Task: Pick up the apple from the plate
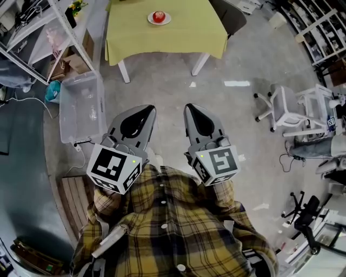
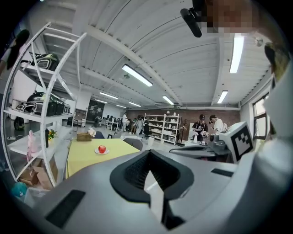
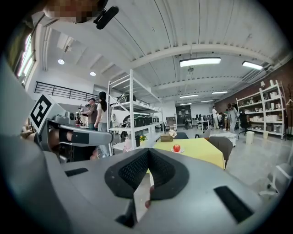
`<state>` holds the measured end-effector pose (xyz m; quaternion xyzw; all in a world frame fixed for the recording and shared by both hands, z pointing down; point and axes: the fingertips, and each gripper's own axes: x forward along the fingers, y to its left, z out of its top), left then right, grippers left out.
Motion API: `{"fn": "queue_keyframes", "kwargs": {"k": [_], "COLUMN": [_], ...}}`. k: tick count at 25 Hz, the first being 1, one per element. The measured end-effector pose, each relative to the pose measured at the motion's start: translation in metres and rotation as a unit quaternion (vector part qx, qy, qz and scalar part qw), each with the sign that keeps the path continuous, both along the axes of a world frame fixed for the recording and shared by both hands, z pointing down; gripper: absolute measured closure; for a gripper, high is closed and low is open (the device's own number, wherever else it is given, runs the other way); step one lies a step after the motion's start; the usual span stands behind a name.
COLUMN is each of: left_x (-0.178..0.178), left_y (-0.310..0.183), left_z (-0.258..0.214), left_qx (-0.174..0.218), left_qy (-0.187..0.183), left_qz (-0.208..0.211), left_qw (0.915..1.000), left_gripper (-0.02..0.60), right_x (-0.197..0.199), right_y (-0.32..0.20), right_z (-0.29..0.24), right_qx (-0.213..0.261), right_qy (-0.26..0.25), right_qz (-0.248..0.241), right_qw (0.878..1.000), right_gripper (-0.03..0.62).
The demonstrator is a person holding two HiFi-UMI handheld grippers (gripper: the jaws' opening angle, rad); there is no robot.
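A red apple (image 1: 158, 16) lies on a small white plate (image 1: 150, 20) on the yellow-green table (image 1: 162, 38), far ahead of me across the floor. Both grippers are held close to my body, side by side and well short of the table. The left gripper (image 1: 146, 110) is shut with nothing in it, and the right gripper (image 1: 192, 108) is also shut and empty. In the left gripper view the apple (image 2: 101, 149) shows small, left of the closed jaws of the left gripper (image 2: 149, 153). In the right gripper view the apple (image 3: 176, 148) shows right of the right gripper (image 3: 147, 152).
A clear plastic bin (image 1: 81, 105) stands on the floor at the left, next to a white shelf rack (image 1: 43, 32). A chair (image 1: 232, 16) is at the table's far right corner. Office chairs (image 1: 281, 108) stand at the right. A tissue box (image 2: 84, 136) sits on the table. People stand in the background.
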<state>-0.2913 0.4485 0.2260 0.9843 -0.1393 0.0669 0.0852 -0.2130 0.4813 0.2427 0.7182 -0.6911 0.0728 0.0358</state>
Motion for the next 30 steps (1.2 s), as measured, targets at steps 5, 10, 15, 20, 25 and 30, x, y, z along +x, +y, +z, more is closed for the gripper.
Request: {"fn": "queue_keyframes", "kwargs": {"k": [5, 10, 15, 20, 25, 30], "left_x": [0.01, 0.023, 0.036, 0.053, 0.068, 0.079], "left_y": [-0.005, -0.02, -0.058, -0.114, -0.174, -0.222], "left_z": [0.002, 0.005, 0.009, 0.009, 0.006, 0.005], "left_qx": [-0.004, -0.005, -0.008, -0.01, -0.01, -0.008], "left_qy": [-0.003, -0.009, -0.011, -0.009, -0.004, -0.003], "left_qz": [0.001, 0.004, 0.011, 0.019, 0.029, 0.04], "left_qw": [1.0, 0.9999, 0.9998, 0.9997, 0.9995, 0.9992], "left_gripper": [0.574, 0.574, 0.574, 0.574, 0.574, 0.574], "right_x": [0.008, 0.021, 0.032, 0.046, 0.055, 0.067], "right_y": [-0.004, -0.019, -0.059, -0.116, -0.176, -0.226], "right_z": [0.003, 0.007, 0.011, 0.011, 0.01, 0.005], "right_qx": [-0.003, -0.009, -0.01, -0.013, -0.026, -0.014], "right_qy": [-0.009, -0.017, -0.015, -0.011, -0.007, 0.0], "right_qz": [0.0, 0.003, 0.007, 0.009, 0.014, 0.024], "right_qw": [1.0, 1.0, 1.0, 1.0, 1.0, 1.0], "right_gripper": [0.597, 0.597, 0.597, 0.597, 0.597, 0.597]}}
